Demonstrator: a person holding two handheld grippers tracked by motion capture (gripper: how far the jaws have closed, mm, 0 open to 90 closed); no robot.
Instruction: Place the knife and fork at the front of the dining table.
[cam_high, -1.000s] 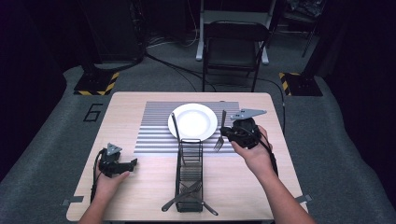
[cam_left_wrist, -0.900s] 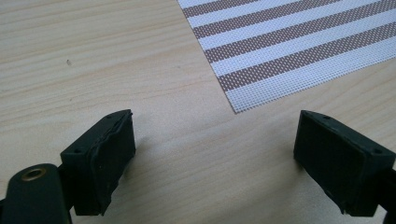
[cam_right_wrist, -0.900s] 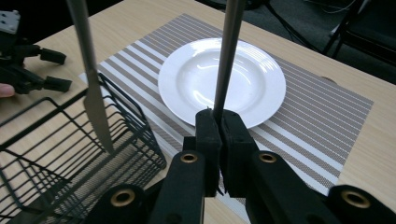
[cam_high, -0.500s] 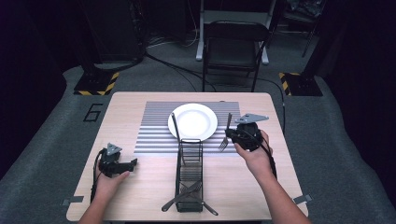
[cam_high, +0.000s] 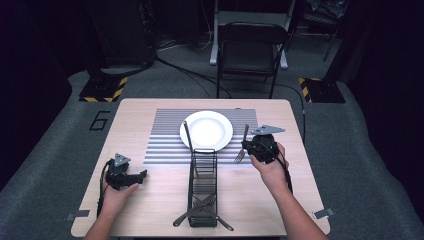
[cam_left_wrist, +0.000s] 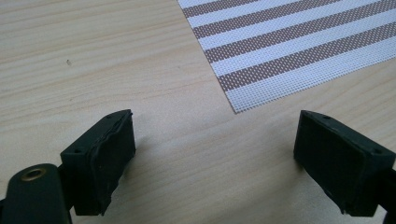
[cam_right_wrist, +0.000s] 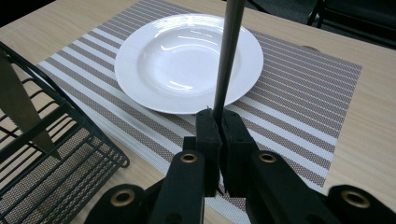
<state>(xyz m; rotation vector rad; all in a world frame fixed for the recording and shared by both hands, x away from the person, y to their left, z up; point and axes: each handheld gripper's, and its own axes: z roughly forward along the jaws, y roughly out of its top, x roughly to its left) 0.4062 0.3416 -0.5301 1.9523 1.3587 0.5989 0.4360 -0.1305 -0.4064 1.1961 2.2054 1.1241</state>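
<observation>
Right gripper (cam_high: 252, 148) clamped on fork (cam_high: 241, 146) handle, near mat's (cam_high: 165, 145) right edge. Left gripper (cam_high: 131, 177) idle, jaws apart. Lay fork flat beside plate (cam_high: 206, 130), release slowly.

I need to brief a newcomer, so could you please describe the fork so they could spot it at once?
Start at the white plate on the striped mat. Just right of it, the right tongs are shut on the fork, tines toward the person. Unlike the cutlery in the black wire basket, it is held in tongs.
</observation>
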